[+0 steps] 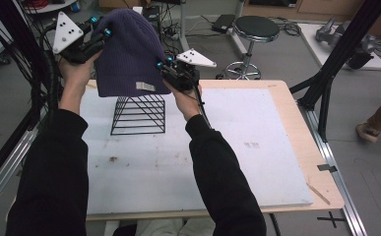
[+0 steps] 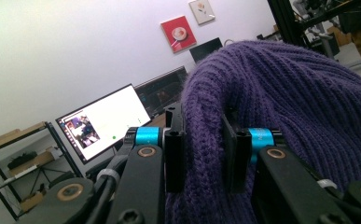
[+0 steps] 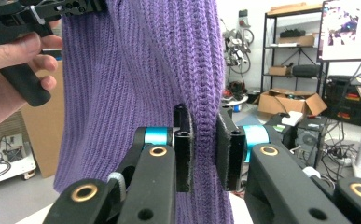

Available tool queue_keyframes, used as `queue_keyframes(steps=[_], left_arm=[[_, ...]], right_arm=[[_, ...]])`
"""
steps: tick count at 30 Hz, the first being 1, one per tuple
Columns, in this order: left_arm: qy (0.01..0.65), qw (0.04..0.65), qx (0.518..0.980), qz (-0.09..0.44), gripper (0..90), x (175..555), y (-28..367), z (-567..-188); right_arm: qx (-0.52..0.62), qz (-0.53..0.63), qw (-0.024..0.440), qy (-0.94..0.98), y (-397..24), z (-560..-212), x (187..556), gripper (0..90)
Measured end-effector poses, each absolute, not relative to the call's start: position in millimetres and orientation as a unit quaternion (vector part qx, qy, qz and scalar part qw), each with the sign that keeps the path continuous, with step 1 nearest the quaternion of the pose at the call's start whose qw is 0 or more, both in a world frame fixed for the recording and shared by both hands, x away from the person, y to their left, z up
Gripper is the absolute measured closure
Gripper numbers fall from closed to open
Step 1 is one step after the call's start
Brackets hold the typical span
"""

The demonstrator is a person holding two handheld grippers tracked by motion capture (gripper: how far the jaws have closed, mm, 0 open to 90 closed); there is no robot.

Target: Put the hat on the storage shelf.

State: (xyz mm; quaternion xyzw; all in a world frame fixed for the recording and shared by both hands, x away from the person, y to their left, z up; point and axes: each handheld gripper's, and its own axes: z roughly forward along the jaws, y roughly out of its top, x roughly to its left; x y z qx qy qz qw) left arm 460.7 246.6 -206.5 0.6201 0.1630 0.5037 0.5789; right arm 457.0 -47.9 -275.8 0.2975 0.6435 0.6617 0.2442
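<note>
Left gripper (image 1: 101,35): clamped on a fold of knit at the upper left side of the hat, near its crown; in the left gripper view (image 2: 201,149) the purple ribbing is pinched between the two black pads.
Knit hat (image 1: 127,54): a dark purple ribbed beanie, held in the air between the two grippers, above the far left part of the surface. Its long axis runs nearly upright, the rounded crown pointing up and slightly away, the open brim edge pointing down. A small pale label sits near the brim. The brim hangs just over the top of the wire stand.
Wire stand (image 1: 139,114): black, pyramid-shaped, standing on the surface directly below the hat.
Right gripper (image 1: 164,66): clamped on the hat's right edge, lower than the left one; in the right gripper view (image 3: 205,149) a vertical ridge of knit is squeezed between its pads.
Surface (image 1: 257,147): a white board on a wooden table.
</note>
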Motion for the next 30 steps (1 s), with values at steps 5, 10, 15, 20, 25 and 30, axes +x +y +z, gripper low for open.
queue_keyframes(steps=[5, 10, 15, 20, 25, 30], left_arm=[[0.167, 0.582, 0.620, 0.499, 74.2, 461.8, 248.9, -216.4], [0.177, 0.588, 0.619, 0.490, 73.9, 460.8, 251.0, -230.7], [0.183, 0.600, 0.618, 0.474, 73.9, 458.1, 252.4, -244.1], [0.182, 0.602, 0.623, 0.465, 74.0, 454.8, 251.5, -249.2], [0.178, 0.601, 0.630, 0.459, 74.1, 450.7, 249.0, -249.5], [0.179, 0.600, 0.639, 0.446, 74.2, 446.3, 247.5, -252.7]], right_arm=[[0.303, 0.658, 0.242, 0.645, -47.3, -279.8, 457.7, 79.7], [0.304, 0.652, 0.235, 0.653, -46.7, -293.1, 455.8, 79.2], [0.305, 0.652, 0.229, 0.656, -49.5, -300.2, 452.3, 79.1], [0.304, 0.649, 0.222, 0.661, -53.6, -306.2, 449.8, 78.9], [0.305, 0.651, 0.214, 0.662, -56.0, -312.5, 447.1, 78.9], [0.309, 0.652, 0.201, 0.663, -58.6, -320.4, 444.5, 78.9]])
